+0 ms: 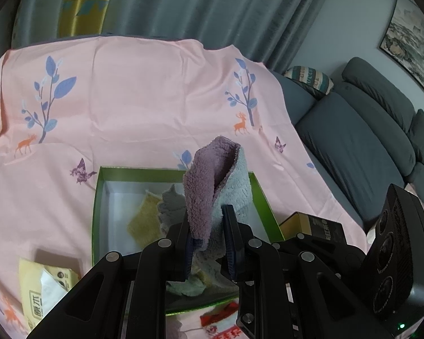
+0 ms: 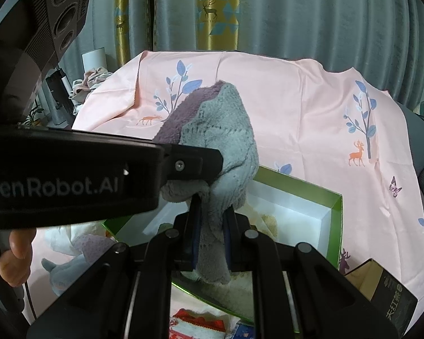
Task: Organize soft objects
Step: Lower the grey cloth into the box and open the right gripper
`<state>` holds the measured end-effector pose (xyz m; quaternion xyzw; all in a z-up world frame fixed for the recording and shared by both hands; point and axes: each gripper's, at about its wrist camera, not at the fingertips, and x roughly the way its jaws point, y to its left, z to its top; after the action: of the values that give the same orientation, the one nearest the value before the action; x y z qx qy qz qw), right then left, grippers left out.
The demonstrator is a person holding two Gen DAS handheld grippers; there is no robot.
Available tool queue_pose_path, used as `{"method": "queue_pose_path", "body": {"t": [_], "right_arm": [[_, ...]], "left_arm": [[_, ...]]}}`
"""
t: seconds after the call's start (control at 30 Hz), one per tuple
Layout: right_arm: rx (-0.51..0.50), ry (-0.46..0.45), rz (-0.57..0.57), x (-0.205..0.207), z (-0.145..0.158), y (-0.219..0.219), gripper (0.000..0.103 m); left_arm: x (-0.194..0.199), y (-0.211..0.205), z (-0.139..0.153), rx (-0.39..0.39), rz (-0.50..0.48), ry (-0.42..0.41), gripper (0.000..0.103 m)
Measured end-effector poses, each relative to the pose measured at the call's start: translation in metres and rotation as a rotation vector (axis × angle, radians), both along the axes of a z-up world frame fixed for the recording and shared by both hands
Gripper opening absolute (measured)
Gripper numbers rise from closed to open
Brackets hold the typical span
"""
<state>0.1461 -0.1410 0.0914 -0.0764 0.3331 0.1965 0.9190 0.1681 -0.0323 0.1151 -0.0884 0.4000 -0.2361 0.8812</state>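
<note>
Two grippers, left gripper (image 1: 210,243) marked "GenRobot.AI", right gripper (image 2: 212,234), clenched on fleece cloth (image 1: 212,175).

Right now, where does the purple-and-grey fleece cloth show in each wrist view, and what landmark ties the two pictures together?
Left wrist view: the fleece cloth stands at centre, clamped by the left gripper, purple side facing left.
Right wrist view: the cloth fills the centre, mostly grey, pinched by the right gripper, with the left gripper's finger entering from the left edge.
Shared landmark: the green box under the cloth, on the pink sheet.
</note>
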Motion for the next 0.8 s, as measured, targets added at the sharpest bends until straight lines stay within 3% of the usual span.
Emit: {"method": "queue_pose_path", "body": {"t": [0.3, 0.8], "right_arm": [[0.041, 0.024, -0.016, 0.026, -0.004, -0.002, 0.013], [0.025, 0.132, -0.038, 0.053, -0.041, -0.007, 0.014]], "left_arm": [[0.032, -0.001, -0.003, 0.014, 0.024, 0.026, 0.019], [0.056, -0.005, -0.048, 0.046, 0.045, 0.124, 0.019]]}}
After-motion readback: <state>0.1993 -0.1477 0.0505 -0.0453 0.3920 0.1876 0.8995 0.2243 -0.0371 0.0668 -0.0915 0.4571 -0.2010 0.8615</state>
